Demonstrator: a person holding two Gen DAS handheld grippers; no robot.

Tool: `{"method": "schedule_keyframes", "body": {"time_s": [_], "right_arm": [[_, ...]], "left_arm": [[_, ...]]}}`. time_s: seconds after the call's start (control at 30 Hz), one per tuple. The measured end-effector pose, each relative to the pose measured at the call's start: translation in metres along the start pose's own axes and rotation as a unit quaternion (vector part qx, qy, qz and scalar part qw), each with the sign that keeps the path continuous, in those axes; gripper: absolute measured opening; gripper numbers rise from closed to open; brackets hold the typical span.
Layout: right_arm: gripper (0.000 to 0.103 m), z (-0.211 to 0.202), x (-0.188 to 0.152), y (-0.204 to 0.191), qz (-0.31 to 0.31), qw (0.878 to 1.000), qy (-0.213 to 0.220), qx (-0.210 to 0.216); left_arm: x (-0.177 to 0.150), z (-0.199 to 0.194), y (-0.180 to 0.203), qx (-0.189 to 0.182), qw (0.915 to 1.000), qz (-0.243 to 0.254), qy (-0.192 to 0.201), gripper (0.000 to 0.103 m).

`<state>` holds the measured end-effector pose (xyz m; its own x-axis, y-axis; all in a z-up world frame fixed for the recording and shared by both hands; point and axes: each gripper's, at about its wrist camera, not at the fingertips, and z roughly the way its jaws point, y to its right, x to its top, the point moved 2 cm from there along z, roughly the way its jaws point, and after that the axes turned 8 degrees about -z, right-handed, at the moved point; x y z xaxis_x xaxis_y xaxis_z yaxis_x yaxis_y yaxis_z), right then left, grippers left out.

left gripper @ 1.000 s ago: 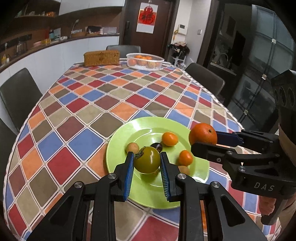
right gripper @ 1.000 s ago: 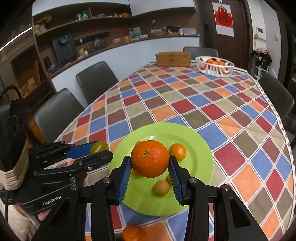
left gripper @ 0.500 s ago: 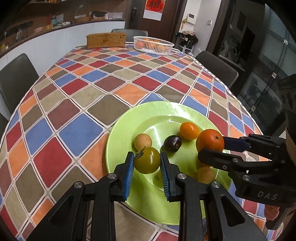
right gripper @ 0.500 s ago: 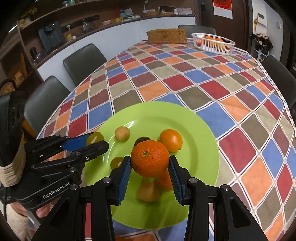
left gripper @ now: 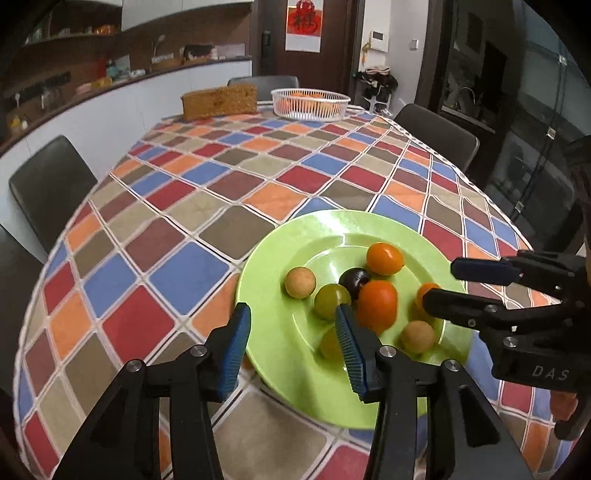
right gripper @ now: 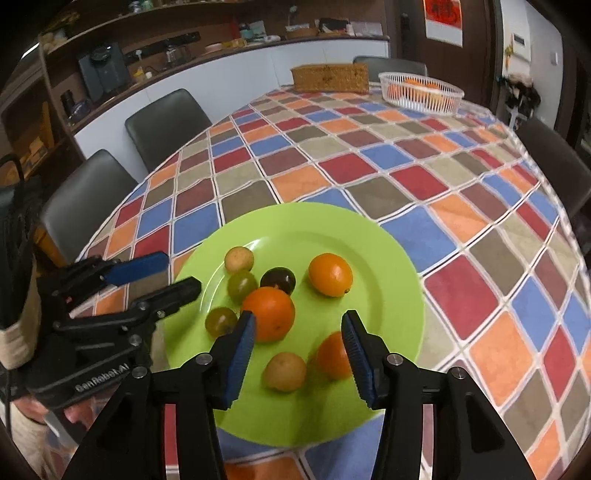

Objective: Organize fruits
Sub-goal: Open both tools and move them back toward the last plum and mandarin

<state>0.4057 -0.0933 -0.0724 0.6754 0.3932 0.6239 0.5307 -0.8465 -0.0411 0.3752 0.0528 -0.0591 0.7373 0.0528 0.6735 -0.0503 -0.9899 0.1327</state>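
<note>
Right wrist: both claws (right gripper: pixel 297 345) gape above plate (right gripper: pixel 388 273).

Warm indoor light, fairly dim — soft shadows under the fruit on the plate (right gripper: pixel 388 266). Strong fisheye bending, black corners, slight motion blur near the bottom edges.

Checkered tablecloth (left gripper: pixel 207 192), dark chairs (right gripper: pixel 166 122), brown woven box (left gripper: pixel 219 100), red door poster (left gripper: pixel 303 24).

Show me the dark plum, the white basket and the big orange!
dark plum (right gripper: pixel 277 279), right wrist view, middle of its top.
white basket (left gripper: pixel 310 104), left wrist view, front wall.
big orange (right gripper: pixel 269 313), right wrist view, middle of its skin.
</note>
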Motion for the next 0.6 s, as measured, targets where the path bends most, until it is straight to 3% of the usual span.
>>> {"method": "schedule_keyframes", "body": {"time_s": [0.4,0.6], "right_arm": [[0.049,-0.069,-0.018,-0.024,-0.056,0.996,0.060,-0.025],[0.049,-0.102,-0.032,-0.032,-0.057,0.994,0.087,-0.020]], "left_arm": [[-0.012,-0.075,0.021,0.032,0.9965,0.030,0.072,0.065],[-0.026,-0.105,0.035,0.034,0.9947,0.039,0.088,0.072]]}}
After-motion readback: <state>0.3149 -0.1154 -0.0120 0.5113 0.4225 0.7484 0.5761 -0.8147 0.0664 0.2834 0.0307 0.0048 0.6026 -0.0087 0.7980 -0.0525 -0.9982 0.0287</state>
